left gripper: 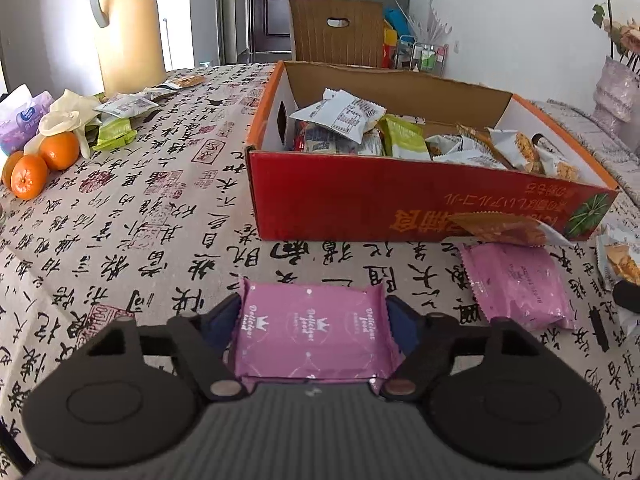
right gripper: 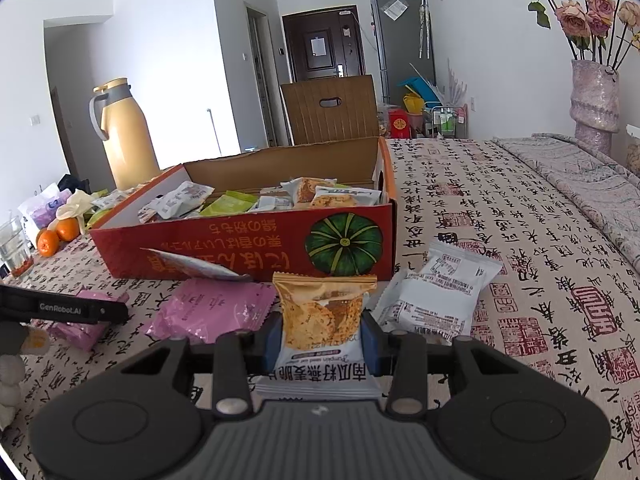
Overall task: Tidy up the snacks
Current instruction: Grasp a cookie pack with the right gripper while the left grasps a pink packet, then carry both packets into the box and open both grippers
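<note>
A long red cardboard box [right gripper: 248, 240] with an orange rim and a green pumpkin printed on its side sits open on the calligraphy-print tablecloth, heaped with white, green and orange snack packets [left gripper: 400, 136]. Just in front of the box, a flat pink foil snack packet [left gripper: 310, 332] lies face up. Beside it, closer to the box, lies a second pink packet [left gripper: 516, 284], and a brown-orange packet [left gripper: 504, 230] leans against the box's red wall. Also in front of the box stands an upright orange-and-white oat crisp packet [right gripper: 324, 320], with a white packet [right gripper: 440, 288] lying flat next to it.
</note>
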A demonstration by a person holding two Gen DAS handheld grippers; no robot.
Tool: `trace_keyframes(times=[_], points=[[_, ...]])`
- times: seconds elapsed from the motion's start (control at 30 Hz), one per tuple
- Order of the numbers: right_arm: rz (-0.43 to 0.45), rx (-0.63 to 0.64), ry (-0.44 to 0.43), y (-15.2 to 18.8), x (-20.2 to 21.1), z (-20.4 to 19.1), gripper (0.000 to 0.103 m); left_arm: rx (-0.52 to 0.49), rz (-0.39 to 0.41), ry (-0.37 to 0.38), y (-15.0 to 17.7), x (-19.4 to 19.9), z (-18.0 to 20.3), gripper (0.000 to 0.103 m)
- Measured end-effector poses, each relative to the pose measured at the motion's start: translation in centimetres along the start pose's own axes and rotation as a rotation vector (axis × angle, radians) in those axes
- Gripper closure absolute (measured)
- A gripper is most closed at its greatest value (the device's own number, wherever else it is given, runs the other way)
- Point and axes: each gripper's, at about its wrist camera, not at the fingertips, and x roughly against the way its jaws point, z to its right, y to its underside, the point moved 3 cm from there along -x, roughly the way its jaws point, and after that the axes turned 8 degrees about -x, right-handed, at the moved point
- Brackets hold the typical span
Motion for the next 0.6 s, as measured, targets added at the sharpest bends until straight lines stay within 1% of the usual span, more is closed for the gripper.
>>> trace_keyframes(times=[0.03, 0.13, 0.43, 0.6], points=[[0.001, 0.001, -0.002, 0.0, 0.1, 0.0, 0.063, 0.002, 0.003, -0.003, 0.1, 0.1, 0.0, 0.031], [0.004, 0.002, -0.006, 0.1, 0.4, -0.2, 0.063, 0.006, 0.012, -0.003, 0.2, 0.3, 0.0, 0.033], [0.019, 0.01, -0.015, 0.0, 1.2, -0.7, 0.063, 0.015, 0.075, -0.018, -0.2, 2.4, -0.2, 0.036], [0.034, 0.017, -0.028, -0.4, 1.5, -1.2, 0.063, 0.017, 0.135, -0.005, -1.0, 4.2, 0.0, 0.036]])
